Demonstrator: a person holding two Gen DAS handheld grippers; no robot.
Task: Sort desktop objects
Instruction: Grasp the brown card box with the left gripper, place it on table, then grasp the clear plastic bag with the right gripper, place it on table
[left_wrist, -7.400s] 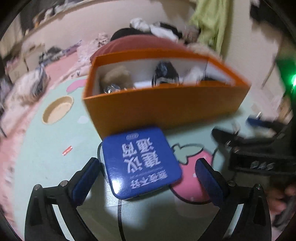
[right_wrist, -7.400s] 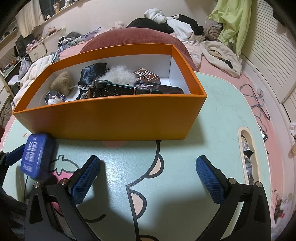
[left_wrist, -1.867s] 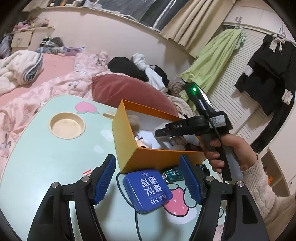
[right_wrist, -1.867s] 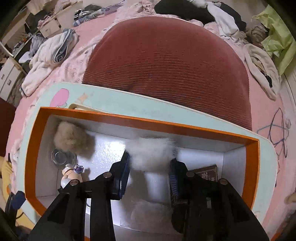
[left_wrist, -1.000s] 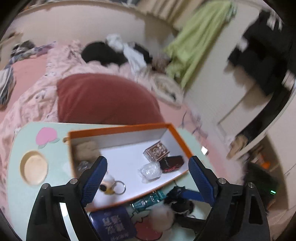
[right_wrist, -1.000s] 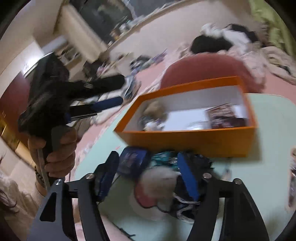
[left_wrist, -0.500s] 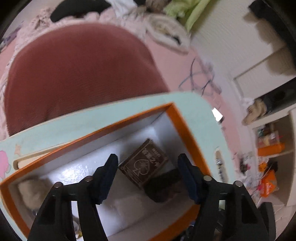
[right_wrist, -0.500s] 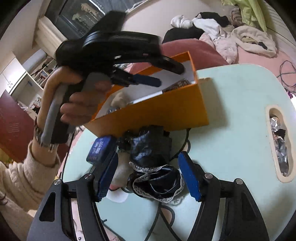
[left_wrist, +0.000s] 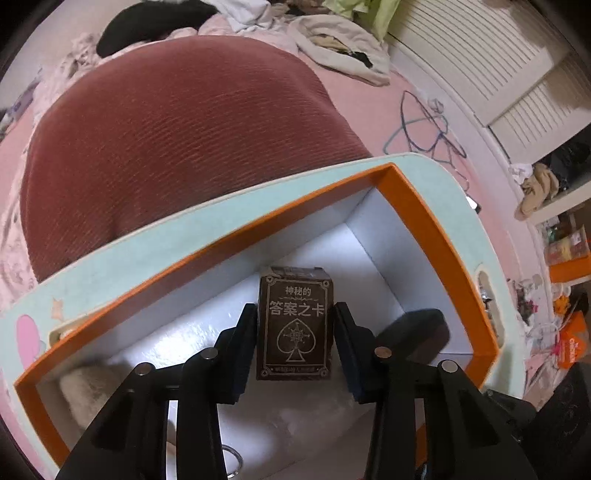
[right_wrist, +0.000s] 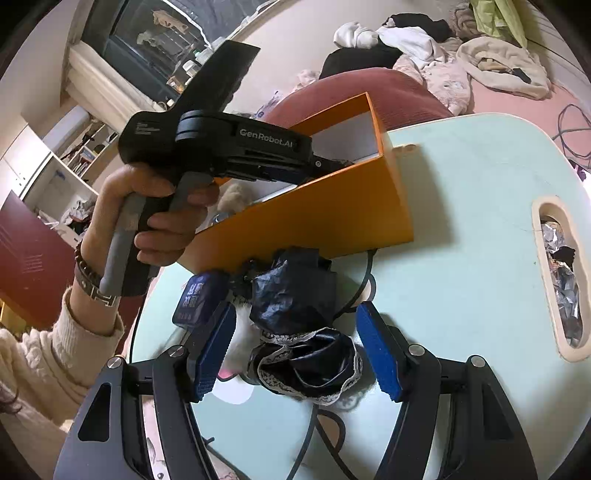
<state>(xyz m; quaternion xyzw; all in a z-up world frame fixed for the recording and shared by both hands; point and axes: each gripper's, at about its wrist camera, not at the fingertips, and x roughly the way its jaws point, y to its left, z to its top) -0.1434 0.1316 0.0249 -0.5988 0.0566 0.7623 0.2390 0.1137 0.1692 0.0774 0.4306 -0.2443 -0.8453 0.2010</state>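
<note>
My left gripper is inside the orange box and is shut on a brown card deck box with a spade on it. A dark case and a beige pompom lie in the box. In the right wrist view the left gripper reaches into the orange box. My right gripper is open above a pile of black lace-trimmed cloth and a white pompom on the table. A blue tin lies to the left of the pile.
The mint table has a slot holding foil scraps at its right. A red cushion lies behind the table. Clothes are strewn on the pink floor.
My left gripper has gone down into the box and closed on the card deck box. My right gripper has stayed open over the black cloth pile.
</note>
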